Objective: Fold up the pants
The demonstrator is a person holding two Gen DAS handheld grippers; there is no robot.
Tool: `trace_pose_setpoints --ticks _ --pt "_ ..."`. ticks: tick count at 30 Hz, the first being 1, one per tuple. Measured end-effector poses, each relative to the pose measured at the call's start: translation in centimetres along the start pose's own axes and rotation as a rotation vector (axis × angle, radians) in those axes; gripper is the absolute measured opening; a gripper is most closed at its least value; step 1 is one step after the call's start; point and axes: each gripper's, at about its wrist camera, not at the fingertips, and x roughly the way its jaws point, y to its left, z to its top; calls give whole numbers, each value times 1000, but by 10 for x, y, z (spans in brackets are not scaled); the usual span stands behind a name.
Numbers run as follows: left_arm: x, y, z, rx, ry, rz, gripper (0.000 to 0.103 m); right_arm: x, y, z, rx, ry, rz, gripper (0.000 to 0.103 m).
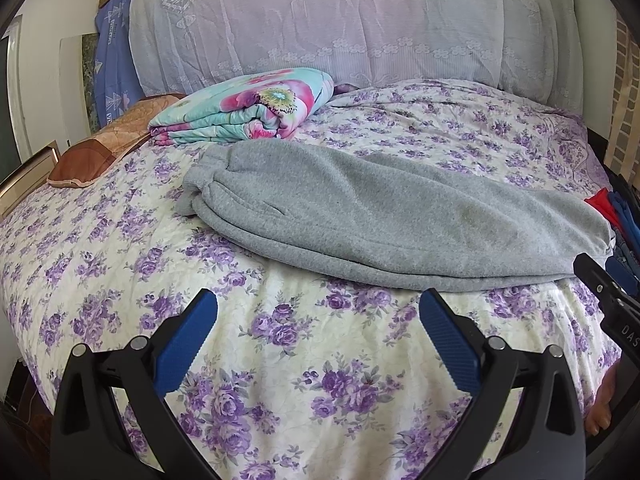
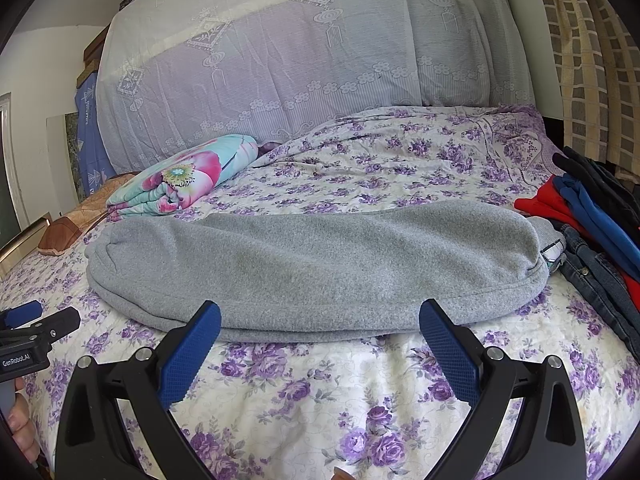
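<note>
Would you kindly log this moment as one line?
left gripper: open, empty | right gripper: open, empty | grey pants: folded lengthwise on bed

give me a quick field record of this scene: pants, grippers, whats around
pants: grey pants lying across the bedspread, already doubled lengthwise, cuffs at the left end
left gripper: open, holding nothing, short of the pants' near edge
right gripper: open, holding nothing, at the near edge
behind pants: folded floral quilt, brown pillow
right of pants: pile of clothes, red, blue and denim
fold state: no crosswise fold yet
</note>
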Motion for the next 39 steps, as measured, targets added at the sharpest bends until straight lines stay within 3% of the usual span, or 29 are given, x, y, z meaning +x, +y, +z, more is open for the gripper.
trace_pose_setpoints --ticks 30,35,39 --pt "6 2 -4 -8 20 1 99 2 2 -1 0 8 0 99" --pt "17 4 -7 -4 53 2 99 10 4 0 9 54 6 99" --pt "31 5 -10 0 103 0 99 21 -2 -6 43 140 24 99"
